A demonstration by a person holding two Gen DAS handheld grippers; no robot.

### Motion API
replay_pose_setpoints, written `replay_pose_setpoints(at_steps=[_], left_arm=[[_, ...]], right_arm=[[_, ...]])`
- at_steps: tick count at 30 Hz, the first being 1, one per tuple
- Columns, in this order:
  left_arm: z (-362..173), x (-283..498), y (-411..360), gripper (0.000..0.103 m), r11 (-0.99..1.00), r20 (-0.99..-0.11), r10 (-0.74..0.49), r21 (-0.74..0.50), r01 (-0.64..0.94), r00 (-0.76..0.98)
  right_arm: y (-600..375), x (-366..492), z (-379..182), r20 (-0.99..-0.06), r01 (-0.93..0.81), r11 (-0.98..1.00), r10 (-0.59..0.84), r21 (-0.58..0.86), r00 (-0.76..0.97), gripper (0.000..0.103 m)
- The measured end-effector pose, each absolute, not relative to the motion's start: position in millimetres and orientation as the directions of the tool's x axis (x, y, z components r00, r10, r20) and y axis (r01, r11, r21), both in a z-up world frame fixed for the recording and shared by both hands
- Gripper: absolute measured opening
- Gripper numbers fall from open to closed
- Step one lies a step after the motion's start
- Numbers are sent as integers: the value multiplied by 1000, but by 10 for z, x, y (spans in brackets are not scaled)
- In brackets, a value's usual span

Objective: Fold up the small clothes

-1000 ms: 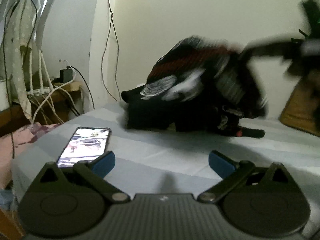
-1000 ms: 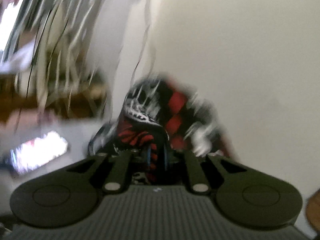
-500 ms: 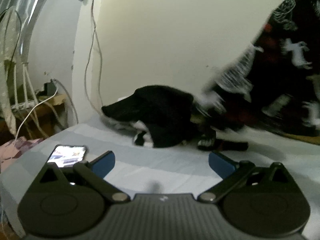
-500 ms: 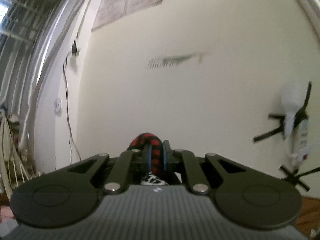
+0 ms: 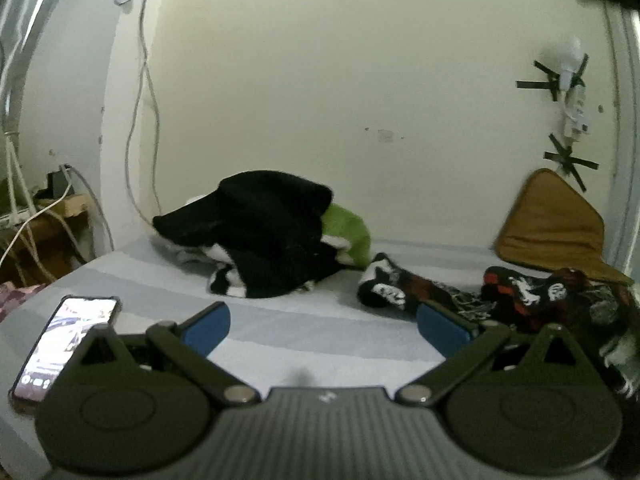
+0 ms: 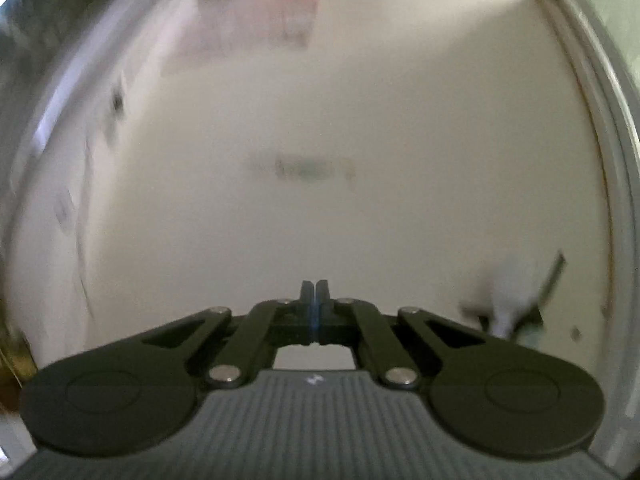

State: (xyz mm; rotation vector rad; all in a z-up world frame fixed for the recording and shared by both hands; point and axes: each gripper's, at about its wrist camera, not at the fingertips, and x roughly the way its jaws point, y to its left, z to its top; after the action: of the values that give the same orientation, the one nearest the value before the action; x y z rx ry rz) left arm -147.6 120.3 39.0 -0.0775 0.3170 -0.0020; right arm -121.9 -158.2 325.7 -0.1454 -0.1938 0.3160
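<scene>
Nothing folded yet. Patterned red-and-black garment (image 5: 532,300) crumpled on the bed (image 5: 304,336), right of the dark clothes pile (image 5: 260,236). Left tongs (image 5: 322,322) spread, empty, near it. Right tongs (image 6: 315,296) just pressed together, empty, facing wall.

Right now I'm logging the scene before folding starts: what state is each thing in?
left gripper: open, empty.
right gripper: shut, nothing between its pads.
red-and-black patterned garment: crumpled on the bed, unfolded.
black clothes pile: heaped, unfolded, a green piece half under it.
phone: lying flat, screen lit.
</scene>
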Motion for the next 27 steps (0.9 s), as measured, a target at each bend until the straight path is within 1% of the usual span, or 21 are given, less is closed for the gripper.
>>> replay_pose_setpoints(at_steps=[4, 5, 7, 9, 10, 11, 12, 13, 14, 15, 16, 17, 18, 20, 21, 22, 23, 24, 25, 26, 27], left_arm=[[438, -1445, 1059, 103, 998, -304, -61, -35, 53, 951], [440, -1420, 1002, 103, 997, -304, -71, -17, 70, 950], [431, -1366, 897, 103, 995, -312, -93, 2, 99, 945], [413, -1290, 809, 103, 992, -333, -123, -6, 129, 935], [397, -1255, 773, 103, 990, -343, -137, -12, 141, 929], [382, -1200, 715, 103, 988, -358, -151, -16, 156, 921], [372, -1150, 666, 103, 986, -370, -157, -16, 163, 916], [367, -1115, 629, 103, 986, -378, -160, -15, 167, 912], [375, -1075, 582, 103, 985, -383, -164, -16, 171, 909], [390, -1057, 562, 103, 985, -383, -165, -18, 171, 909], [414, -1044, 542, 103, 985, -379, -165, -21, 170, 910], [440, -1039, 526, 103, 986, -373, -162, -22, 166, 913], [466, -1043, 519, 103, 987, -367, -159, -23, 161, 917], [509, -1048, 509, 103, 988, -360, -151, -23, 152, 921], [524, -1046, 501, 103, 988, -359, -147, -19, 150, 922], [537, -1043, 494, 103, 989, -358, -143, -11, 149, 923], [547, -1041, 481, 103, 989, -357, -137, 2, 148, 924], [556, -1035, 465, 103, 989, -354, -133, 18, 149, 926], [565, -1025, 443, 103, 988, -352, -132, 30, 152, 927], [572, -1006, 420, 103, 987, -350, -132, 44, 156, 927], [579, -983, 392, 103, 986, -349, -133, 53, 161, 928]], right_arm=[[-1816, -1023, 2664, -32, -329, 936, 328, -124, 944, 8], [-1858, -1017, 2514, -86, -349, 930, 340, -119, 936, 10], [-1919, -1057, 2185, -186, -390, 912, 365, -123, 912, 20], [-1977, -1140, 1778, -318, -434, 893, 380, -119, 869, 44], [-1983, -1168, 1635, -380, -461, 882, 394, -100, 837, 50], [-1972, -1193, 1466, -438, -484, 873, 415, -54, 798, 61], [-1987, -1210, 1280, -501, -504, 864, 438, 4, 746, 67], [-1975, -1220, 1134, -548, -515, 855, 457, 54, 701, 70], [-1941, -1228, 979, -586, -518, 849, 472, 102, 659, 75], [-1904, -1241, 856, -607, -522, 843, 485, 132, 629, 77], [-1860, -1233, 748, -612, -530, 833, 505, 161, 609, 82], [-1794, -1219, 692, -606, -537, 821, 530, 193, 593, 90], [-1735, -1190, 617, -601, -543, 808, 556, 228, 574, 92], [-1575, -1119, 460, -605, -551, 787, 588, 277, 536, 92], [-1493, -1102, 368, -608, -553, 790, 582, 264, 540, 85], [-1457, -1145, 322, -609, -551, 805, 554, 220, 567, 71], [-1395, -1163, 324, -603, -553, 821, 516, 145, 608, 32], [-1418, -1167, 330, -592, -549, 830, 491, 95, 639, 22], [-1528, -1148, 397, -574, -540, 829, 516, 148, 636, 19], [-1736, -1108, 487, -536, -511, 825, 552, 241, 638, 19], [-1912, -1111, 591, -497, -477, 840, 539, 259, 680, 19]])
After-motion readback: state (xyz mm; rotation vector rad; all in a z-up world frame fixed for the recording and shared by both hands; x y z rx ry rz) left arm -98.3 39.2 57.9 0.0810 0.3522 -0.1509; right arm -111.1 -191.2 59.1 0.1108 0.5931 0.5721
